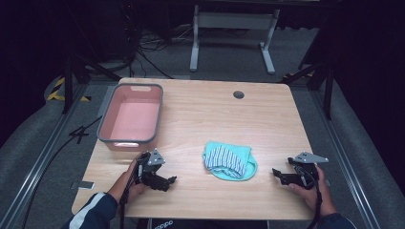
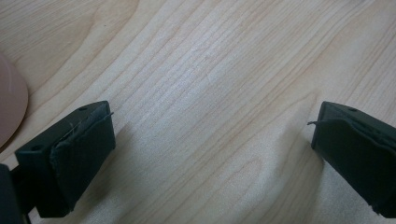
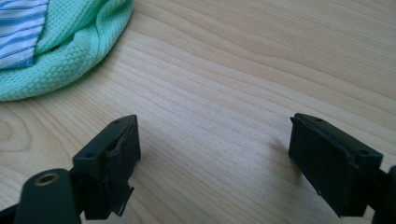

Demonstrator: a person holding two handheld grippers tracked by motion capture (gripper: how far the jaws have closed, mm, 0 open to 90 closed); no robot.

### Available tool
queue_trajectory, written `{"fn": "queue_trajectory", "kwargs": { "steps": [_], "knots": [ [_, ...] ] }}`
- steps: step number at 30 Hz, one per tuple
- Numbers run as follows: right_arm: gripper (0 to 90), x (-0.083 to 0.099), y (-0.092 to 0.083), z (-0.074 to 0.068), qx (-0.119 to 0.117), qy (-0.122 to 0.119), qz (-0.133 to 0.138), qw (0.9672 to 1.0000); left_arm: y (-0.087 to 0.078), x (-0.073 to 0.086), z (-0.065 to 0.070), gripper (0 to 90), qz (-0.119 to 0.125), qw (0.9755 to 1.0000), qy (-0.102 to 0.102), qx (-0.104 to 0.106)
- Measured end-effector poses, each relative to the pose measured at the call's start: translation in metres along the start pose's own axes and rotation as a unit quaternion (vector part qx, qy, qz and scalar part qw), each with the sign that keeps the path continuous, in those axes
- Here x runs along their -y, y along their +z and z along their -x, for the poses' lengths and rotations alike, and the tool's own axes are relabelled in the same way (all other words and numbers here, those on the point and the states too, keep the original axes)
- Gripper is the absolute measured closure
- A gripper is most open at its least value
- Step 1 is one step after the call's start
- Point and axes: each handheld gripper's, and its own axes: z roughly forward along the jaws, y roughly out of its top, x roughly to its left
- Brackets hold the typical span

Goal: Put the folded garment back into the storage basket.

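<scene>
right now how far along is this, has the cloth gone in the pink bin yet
Nothing looks done yet. The pink bin is empty at the table's far left, and the folded green and striped cloth lies on the wood between the hands. Nothing is in hand: the left gripper and the right gripper are both open over bare wood, apart from the cloth. If the bin is the goal, grasping and moving remain.

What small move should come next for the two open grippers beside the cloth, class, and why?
Probably bring the right gripper in to the green cloth: its jaws stand open over bare table, the cloth's edge lies just ahead in its view, and the pink bin sits empty.
</scene>
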Motion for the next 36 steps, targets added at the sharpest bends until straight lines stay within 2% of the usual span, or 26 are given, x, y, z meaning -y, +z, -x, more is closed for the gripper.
{"fn": "queue_trajectory", "kwargs": {
  "steps": [1,4,11,16,18,19,20,21,22,23,24,26,29,32,36],
  "knots": [
    [17.2,0.000,0.000,0.000,0.000,0.000,0.000,1.0000,0.000,0.000,0.000,0.0,0.000,1.0000,0.000,0.000],
    [17.3,0.000,0.000,0.000,-0.001,0.000,0.000,1.0000,-0.002,0.001,-0.004,0.0,-0.005,0.9997,0.020,0.014],
    [17.2,0.000,0.000,0.000,-0.001,0.001,-0.002,1.0000,-0.002,0.002,-0.005,0.1,-0.001,0.9995,0.025,0.019],
    [18.3,-0.002,-0.002,-0.001,0.000,0.003,-0.014,0.9999,-0.004,-0.003,-0.006,1.4,-0.023,0.9987,0.038,0.026],
    [21.5,-0.003,-0.002,-0.002,-0.001,0.001,-0.019,0.9998,-0.005,-0.008,-0.005,10.9,-0.017,0.9985,0.041,0.032],
    [21.5,-0.003,-0.002,-0.002,-0.001,0.001,-0.019,0.9998,-0.005,-0.008,-0.005,20.3,-0.017,0.9985,0.041,0.032],
    [25.4,-0.005,-0.002,-0.003,-0.005,0.001,-0.018,0.9998,-0.001,-0.016,-0.002,20.3,-0.015,0.9985,0.040,0.036],
    [25.4,-0.005,-0.002,-0.003,-0.005,0.001,-0.018,0.9998,-0.001,-0.016,-0.002,14.6,-0.015,0.9985,0.040,0.036],
    [25.1,-0.009,-0.003,-0.005,-0.008,-0.001,-0.018,0.9998,0.000,-0.019,0.000,14.6,-0.013,0.9982,0.041,0.041],
    [26.8,-0.012,-0.004,-0.007,-0.006,-0.003,-0.013,0.9999,0.001,-0.024,0.001,20.8,-0.008,0.9978,0.045,0.049],
    [28.0,-0.015,-0.006,-0.009,-0.014,0.002,-0.008,0.9999,0.002,-0.029,0.002,22.9,-0.003,0.9975,0.046,0.053],
    [28.0,-0.022,-0.008,-0.016,-0.023,0.000,0.002,0.9997,0.005,-0.039,0.007,20.0,0.006,0.9973,0.046,0.057],
    [28.4,-0.033,-0.008,-0.027,-0.037,-0.011,0.009,0.9992,0.012,-0.055,0.013,22.4,0.027,0.9966,0.043,0.066],
    [28.8,-0.045,-0.004,-0.036,-0.061,-0.017,0.021,0.9977,0.022,-0.071,0.022,24.5,0.028,0.9959,0.068,0.053],
    [31.7,-0.059,0.010,-0.050,-0.058,-0.032,0.011,0.9977,0.035,-0.090,0.021,27.0,0.036,0.9952,0.071,0.056]
  ]
}}
